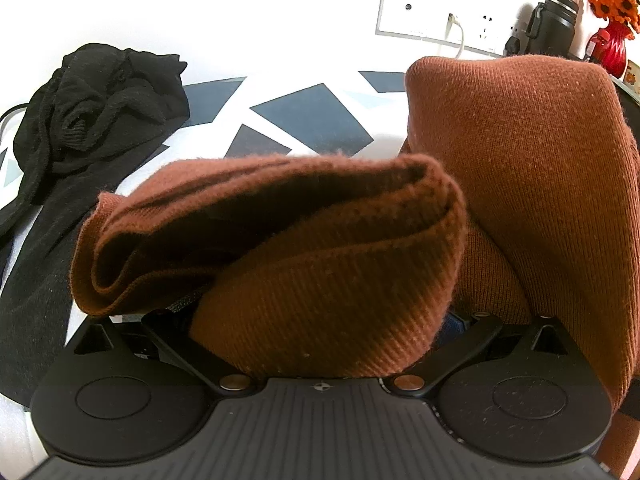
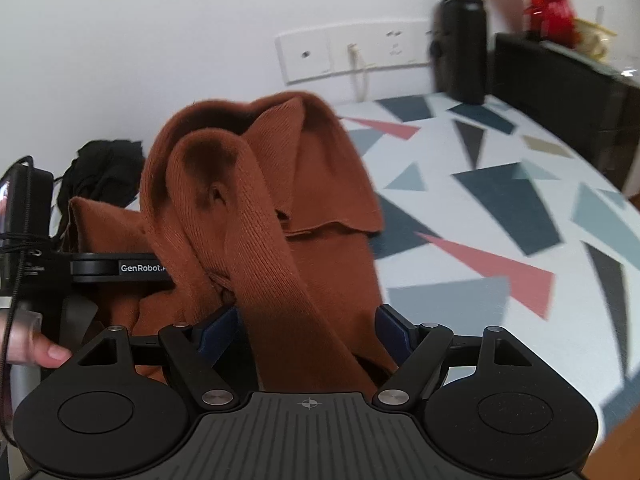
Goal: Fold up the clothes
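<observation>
Only the right wrist view shows a thumb [image 2: 48, 354]; both the left gripper [image 1: 320, 316] and right gripper [image 2: 308, 320] are clamped on the rust knit sweater [image 1: 520, 168].

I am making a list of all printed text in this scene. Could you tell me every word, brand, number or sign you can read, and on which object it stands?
"GenRobot.A", cut off after that by the brown garment: white letters on the side of the left gripper, in the right wrist view.
Label on the small box beside the red vase: too small to read.
No other readable text.
</observation>
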Demonstrator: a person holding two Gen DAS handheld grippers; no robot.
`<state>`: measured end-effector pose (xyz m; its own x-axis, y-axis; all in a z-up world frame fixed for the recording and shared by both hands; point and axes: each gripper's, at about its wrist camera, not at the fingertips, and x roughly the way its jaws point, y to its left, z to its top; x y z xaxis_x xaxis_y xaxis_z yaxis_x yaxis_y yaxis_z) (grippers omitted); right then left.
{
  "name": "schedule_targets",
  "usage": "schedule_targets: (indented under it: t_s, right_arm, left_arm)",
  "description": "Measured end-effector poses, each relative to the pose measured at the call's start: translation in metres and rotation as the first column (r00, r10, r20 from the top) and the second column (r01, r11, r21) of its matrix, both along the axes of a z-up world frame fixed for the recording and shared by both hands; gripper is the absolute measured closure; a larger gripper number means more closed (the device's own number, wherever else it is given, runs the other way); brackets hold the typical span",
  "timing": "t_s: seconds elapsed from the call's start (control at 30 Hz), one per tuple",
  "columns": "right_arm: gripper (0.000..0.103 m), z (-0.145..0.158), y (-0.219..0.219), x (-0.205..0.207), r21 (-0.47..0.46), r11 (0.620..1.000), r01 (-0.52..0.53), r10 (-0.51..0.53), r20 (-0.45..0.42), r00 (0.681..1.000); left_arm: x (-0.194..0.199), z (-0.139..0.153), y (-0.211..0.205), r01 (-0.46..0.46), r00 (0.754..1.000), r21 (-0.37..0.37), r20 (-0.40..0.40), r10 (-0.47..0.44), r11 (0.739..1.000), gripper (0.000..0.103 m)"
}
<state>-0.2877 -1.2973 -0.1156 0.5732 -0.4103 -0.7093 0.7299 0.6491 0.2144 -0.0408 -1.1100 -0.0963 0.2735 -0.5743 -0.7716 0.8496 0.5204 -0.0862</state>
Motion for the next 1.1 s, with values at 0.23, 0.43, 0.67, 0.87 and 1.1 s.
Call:
schedule_targets:
  t_s: [0.23,0.43,0.67,0.87,1.1]
  right_arm:
    - [0.066,-0.009,-0.049,0.033,0.094,0.952,-0.292,0.295,-0.025,0.955]
    - [0.078,-0.001,-0.083,0.032,0.144,0.895,-0.423,0.426,0.01,0.905]
    - [0.086,0.004,-0.12,0.011,0.175,0.923,-0.341,0.336,0.06,0.94]
    - [0.093,0.012,-0.147,-0.021,0.134,0.979,-0.153,0.147,0.053,0.988]
    - [0.093,0.025,-0.165,-0.062,-0.001,0.999,0.036,-0.036,-0.016,0.999]
  left_arm:
    - [-0.001,-0.001,0.002,-0.007,1.0,-0.019,0.008,0.007,1.0,0.0]
    - [-0.001,0.0,0.006,-0.014,1.0,-0.02,0.002,0.014,1.0,0.0]
    - [0.0,0.001,0.012,-0.049,0.999,-0.026,-0.016,0.048,0.998,0.0]
    - [-0.002,0.001,0.027,-0.064,0.998,-0.022,-0.009,0.063,0.998,0.0]
    - [0.004,0.002,0.057,-0.074,0.997,-0.041,-0.023,0.074,0.996,0.0]
